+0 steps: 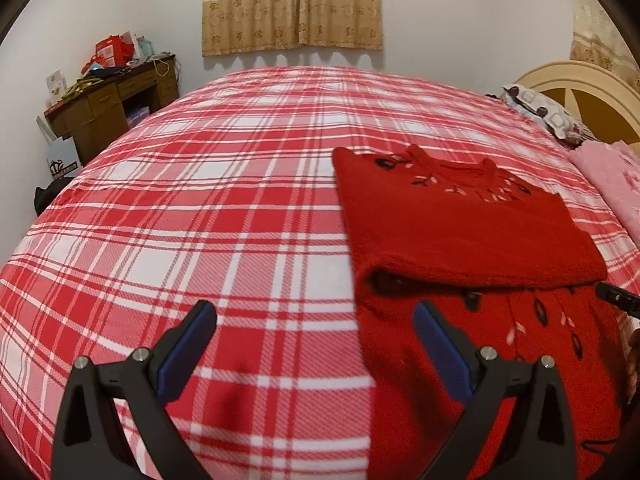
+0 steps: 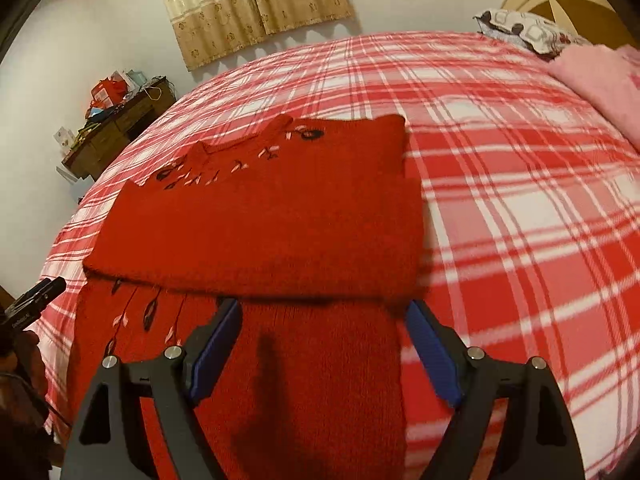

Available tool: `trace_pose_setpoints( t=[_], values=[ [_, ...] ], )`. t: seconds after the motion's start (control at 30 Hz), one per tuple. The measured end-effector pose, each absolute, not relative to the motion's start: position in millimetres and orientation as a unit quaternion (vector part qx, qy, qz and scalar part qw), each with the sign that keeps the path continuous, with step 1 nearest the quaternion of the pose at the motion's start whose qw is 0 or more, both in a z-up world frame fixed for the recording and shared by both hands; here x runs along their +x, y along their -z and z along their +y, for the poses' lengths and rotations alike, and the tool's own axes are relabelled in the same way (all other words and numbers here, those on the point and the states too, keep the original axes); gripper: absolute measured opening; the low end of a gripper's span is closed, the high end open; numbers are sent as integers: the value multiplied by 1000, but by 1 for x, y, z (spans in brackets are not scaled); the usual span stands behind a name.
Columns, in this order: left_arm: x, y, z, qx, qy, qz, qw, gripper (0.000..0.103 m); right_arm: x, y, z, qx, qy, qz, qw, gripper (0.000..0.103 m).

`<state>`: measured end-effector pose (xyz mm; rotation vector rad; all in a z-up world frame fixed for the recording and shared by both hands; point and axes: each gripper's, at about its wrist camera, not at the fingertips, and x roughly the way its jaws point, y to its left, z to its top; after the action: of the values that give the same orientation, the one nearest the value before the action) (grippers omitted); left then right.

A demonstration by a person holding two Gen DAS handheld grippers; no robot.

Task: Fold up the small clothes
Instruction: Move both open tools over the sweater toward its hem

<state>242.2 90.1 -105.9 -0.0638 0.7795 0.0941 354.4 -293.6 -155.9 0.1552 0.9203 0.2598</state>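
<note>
A red knit sweater (image 1: 460, 224) with leaf embroidery lies on the plaid bed, its upper part folded over the lower part; it also shows in the right wrist view (image 2: 272, 216). My left gripper (image 1: 316, 316) is open and empty, hovering over the bed at the sweater's left edge. My right gripper (image 2: 324, 312) is open and empty, just above the sweater's lower part, near the fold edge. The tip of the right gripper (image 1: 616, 300) shows at the far right of the left wrist view, and the left gripper (image 2: 36, 296) at the left edge of the right wrist view.
The bed has a red and white plaid cover (image 1: 224, 184). A pink garment (image 2: 600, 80) and a patterned pillow (image 2: 524, 28) lie near the headboard (image 1: 580, 92). A cluttered wooden desk (image 1: 108, 108) stands by the far wall, under a curtain (image 1: 292, 4).
</note>
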Motion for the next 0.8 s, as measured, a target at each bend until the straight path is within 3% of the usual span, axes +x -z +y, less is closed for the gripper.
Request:
trace_pose_setpoints(
  t=[0.8],
  values=[
    [129, 119, 67, -18, 19, 421, 906, 101, 238, 151, -286, 54, -165, 455, 874, 84]
  ],
)
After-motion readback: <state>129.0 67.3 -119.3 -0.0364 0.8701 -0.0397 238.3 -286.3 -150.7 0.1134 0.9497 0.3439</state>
